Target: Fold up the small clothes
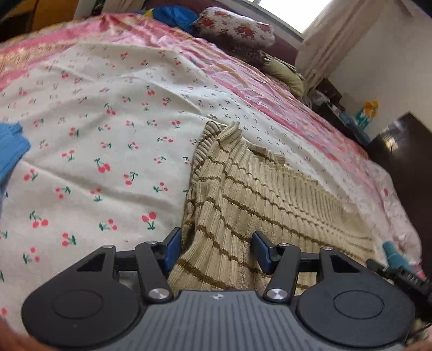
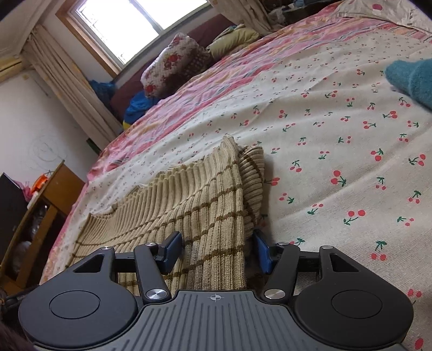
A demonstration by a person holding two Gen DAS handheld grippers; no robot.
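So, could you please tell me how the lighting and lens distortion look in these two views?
Left wrist view: the window is blown out white, the bed bulges from fisheye curvature, and the edges look soft. Right wrist view: the window glares too, while the striped sweater stays evenly lit and sharp.

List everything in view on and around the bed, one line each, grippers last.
Ribbed beige knit sweater with brown stripes: one, lying on the cherry sheet, between both grippers' fingers.
White cherry-print sheet: one, spread over the bed.
Pink patchwork bedcover: one, under the sheet.
Floral red-and-white pillow: one, at the headboard.
Blue folded cloth: one, at the left edge of the left view.
Teal fuzzy garment: one, at the right edge of the right view.
Wooden side table: one, brown, beside the bed.
Left gripper: open, straddling the sweater's edge.
Right gripper: open, straddling the sweater's edge.
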